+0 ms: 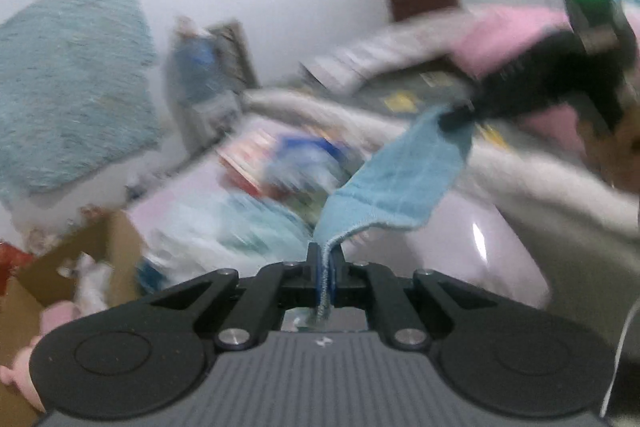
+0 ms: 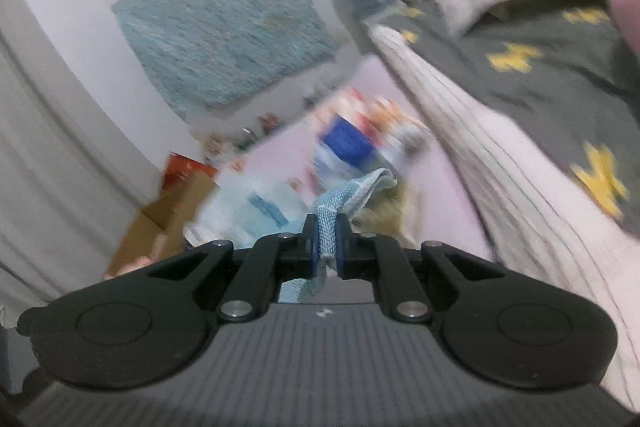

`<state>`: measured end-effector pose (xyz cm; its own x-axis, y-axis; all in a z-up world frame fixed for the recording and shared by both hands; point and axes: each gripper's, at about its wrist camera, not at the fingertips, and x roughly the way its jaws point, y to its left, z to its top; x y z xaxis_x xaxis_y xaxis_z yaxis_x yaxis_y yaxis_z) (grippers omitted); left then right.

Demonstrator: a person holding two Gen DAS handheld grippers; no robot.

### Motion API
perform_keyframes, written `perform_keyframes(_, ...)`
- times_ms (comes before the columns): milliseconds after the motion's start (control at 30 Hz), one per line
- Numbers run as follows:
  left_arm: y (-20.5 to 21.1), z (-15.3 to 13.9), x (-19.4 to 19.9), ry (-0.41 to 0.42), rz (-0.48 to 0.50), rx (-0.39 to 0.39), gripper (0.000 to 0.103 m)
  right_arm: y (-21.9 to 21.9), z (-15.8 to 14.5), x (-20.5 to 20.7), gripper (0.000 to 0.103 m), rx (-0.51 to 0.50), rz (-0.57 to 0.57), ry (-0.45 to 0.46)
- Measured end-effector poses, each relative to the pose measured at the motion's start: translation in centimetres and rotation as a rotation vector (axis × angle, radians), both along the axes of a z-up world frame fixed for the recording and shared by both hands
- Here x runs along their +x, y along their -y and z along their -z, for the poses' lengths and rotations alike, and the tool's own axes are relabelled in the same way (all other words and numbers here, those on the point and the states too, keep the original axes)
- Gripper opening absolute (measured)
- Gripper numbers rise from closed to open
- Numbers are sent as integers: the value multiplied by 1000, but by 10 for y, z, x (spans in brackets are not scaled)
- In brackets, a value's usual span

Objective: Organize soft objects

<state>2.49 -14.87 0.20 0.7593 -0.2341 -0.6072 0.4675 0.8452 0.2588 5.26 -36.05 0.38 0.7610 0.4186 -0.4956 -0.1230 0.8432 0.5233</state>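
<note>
A light blue cloth (image 1: 400, 183) is stretched in the air between my two grippers. My left gripper (image 1: 325, 259) is shut on one corner of it. The cloth runs up and right to my right gripper (image 1: 460, 115), which shows in the left wrist view as a dark shape pinching the far corner. In the right wrist view my right gripper (image 2: 325, 235) is shut on a bunched end of the blue cloth (image 2: 352, 193). Both views are motion-blurred.
A teal rug (image 1: 68, 87) lies on the white floor. A bed with a grey yellow-patterned blanket (image 2: 540, 67) and striped cover is at the right. A pink surface (image 2: 288, 155) holds colourful blurred items. A cardboard box (image 1: 80, 267) stands at lower left.
</note>
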Motion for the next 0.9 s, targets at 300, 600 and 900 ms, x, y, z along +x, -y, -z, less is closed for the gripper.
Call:
perform_keyframes(300,32,90,-13,-279,74,69,14,43,80,-39,7,55,100,-211)
perform_keyframes(600,-4,67,-14,-369,114,-119,54,41,57,-44,7,5,90,-147)
perform_keyframes(900,-18,85,19,-395,-70,-125,34,12,30,-48,7,-57,-60,-93)
